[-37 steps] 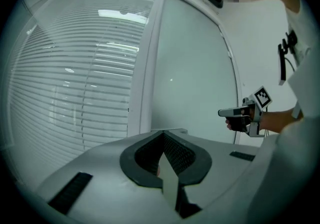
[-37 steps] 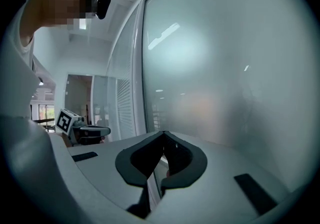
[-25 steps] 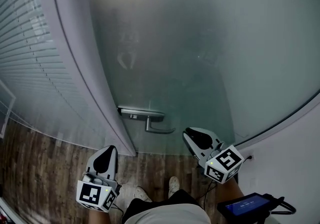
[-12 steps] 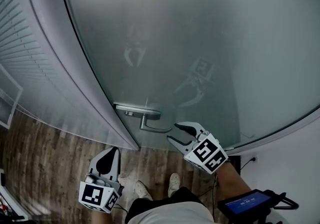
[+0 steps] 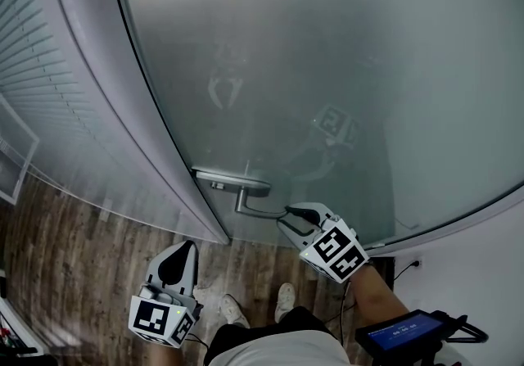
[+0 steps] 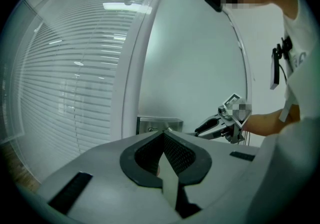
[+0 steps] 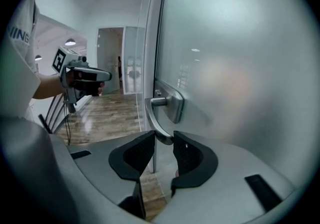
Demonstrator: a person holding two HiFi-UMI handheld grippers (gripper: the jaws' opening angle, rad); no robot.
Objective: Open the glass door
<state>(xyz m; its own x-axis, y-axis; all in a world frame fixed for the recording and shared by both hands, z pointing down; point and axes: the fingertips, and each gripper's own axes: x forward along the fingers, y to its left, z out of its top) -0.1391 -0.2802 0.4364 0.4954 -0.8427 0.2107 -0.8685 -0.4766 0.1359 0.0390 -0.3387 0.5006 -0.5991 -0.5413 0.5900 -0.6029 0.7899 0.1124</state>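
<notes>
Wood-plank flooring (image 5: 90,266) runs below a wall of frosted glass where I stand with a hand-held gripper in each hand. My right gripper (image 5: 286,219), at 5 o'clock in the head view, has its jaws set either side of the free end of the brushed-metal lever handle (image 5: 254,207). They have just been closing in, but the right gripper view shows them apart. The lever tip lies between the black ribbed pads (image 7: 190,155) with a gap beside it, so nothing is clamped.

From that tip the lever runs toward 10 o'clock to its rectangular metal backplate (image 5: 233,182). The backplate is fixed at the left edge of the frosted glass door (image 5: 327,70), and that edge lies against the pale grey frame post (image 5: 139,135). The door fills the view from 12 to 3 o'clock and faintly mirrors both grippers.

My left gripper (image 5: 182,246) hangs at 7 o'clock, well apart from the handle, its jaws pressed together on nothing. At 9 o'clock, beyond the post, white horizontal blinds (image 5: 33,70) show through a glass panel. My pale shoes (image 5: 285,303) are at 6 o'clock, and a dark tablet-like screen (image 5: 405,332) is at 5 o'clock.
</notes>
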